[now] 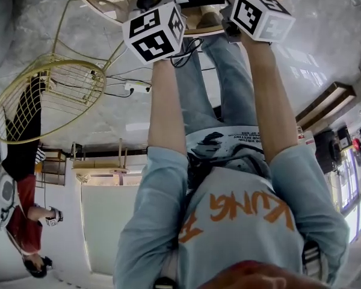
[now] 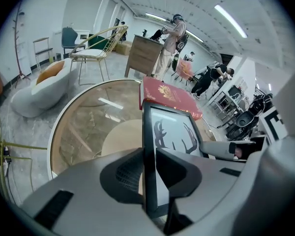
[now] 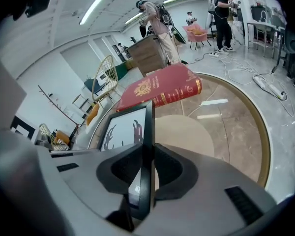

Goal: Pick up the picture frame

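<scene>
While both forearms [image 1: 168, 107] reach out over it, the round glass-topped desk [image 2: 83, 127] with its gold rim is the largest item in the scene. A pale disc [image 2: 120, 139] shows through the glass near the centre. To the left of the desk, on the marble floor [image 1: 325, 41], stands a gold wire chair [image 1: 48, 98].

On the far part of the desk lies a closed red book [image 3: 160, 90] with a gold emblem on its cover and gold lettering on its spine.

Just on the near side of the book, the picture frame [image 2: 174, 132] hangs above the glass. It is a black-edged frame holding a white print of dark antlers, and it is held face up and tilted. Whether its far edge touches the book cannot be told.

The left tongs [image 2: 148, 168] are closed on the frame's left edge, with a dark pad pressed against each face of the moulding. The right tongs [image 3: 148, 166] are likewise clamped on the frame's right edge, so the frame spans the gap between the two. Both pairs of jaws stand only as far apart as the thickness of the moulding.

In the head view, the left marker cube [image 1: 154, 32] and the right marker cube [image 1: 262, 15] sit side by side above the forearms, near the desk's rim.
</scene>
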